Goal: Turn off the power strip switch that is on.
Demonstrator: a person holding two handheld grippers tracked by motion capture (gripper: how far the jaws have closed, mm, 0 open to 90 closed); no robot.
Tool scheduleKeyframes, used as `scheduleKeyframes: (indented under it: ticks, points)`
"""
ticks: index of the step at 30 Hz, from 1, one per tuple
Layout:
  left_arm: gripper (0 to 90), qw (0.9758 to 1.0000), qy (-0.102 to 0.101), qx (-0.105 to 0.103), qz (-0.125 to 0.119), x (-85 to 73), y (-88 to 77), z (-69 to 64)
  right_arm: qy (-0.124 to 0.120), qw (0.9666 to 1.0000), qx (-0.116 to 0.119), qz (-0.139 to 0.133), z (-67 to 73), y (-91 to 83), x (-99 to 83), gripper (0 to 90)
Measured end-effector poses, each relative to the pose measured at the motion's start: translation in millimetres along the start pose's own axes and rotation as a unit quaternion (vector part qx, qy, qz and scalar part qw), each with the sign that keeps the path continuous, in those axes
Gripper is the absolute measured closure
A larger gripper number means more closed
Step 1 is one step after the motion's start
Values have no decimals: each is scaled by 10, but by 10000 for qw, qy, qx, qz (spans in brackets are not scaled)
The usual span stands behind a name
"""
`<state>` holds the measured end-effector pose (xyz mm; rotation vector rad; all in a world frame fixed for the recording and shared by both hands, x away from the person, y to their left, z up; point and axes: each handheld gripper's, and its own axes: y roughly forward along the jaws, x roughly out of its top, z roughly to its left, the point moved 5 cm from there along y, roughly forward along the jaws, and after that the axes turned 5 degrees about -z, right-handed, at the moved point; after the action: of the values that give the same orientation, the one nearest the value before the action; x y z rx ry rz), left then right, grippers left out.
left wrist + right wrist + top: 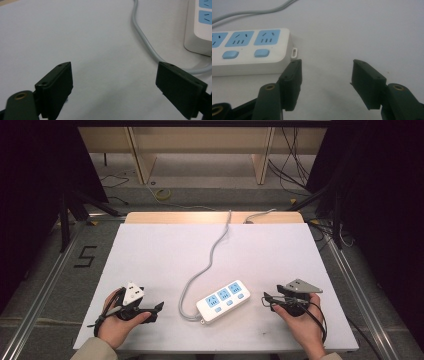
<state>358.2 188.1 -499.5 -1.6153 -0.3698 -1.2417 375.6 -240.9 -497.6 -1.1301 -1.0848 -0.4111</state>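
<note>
High view is showing the power strip [223,301] lying slantwise on the tabletop [150,255] between both claws; the right claw [266,299], wide open and empty, is pointing at its nearer end, the left claw [159,307] also gaping empty.

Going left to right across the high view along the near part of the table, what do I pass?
Left gripper, open → grey cable's loop → white power strip → right gripper, open.

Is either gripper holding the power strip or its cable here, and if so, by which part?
Nothing is held. The left gripper and right gripper both have open, empty jaws, either side of the power strip, clear of its cable.
</note>
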Motion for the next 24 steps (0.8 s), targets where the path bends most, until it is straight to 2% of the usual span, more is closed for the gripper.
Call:
scheduleKeyframes:
  ticks: [8,10,11,17,24]
  points:
    - [153,10000,20,9,-2,-7,1,5,-53,10000,16,-15,12,-6,26,544]
    - [153,10000,21,4,-14,-6,1,4,-130,9999,30,21,22,-9,33,618]
    - [154,10000,22,5,-17,-4,2,4,-199,9998,31,34,39,-15,46,708]
    - [158,10000,64,33,1,-5,9,8,-392,9992,-35,72,65,-45,76,881]
    - [161,10000,79,30,46,-9,12,24,-388,9992,-46,75,60,-49,96,900]
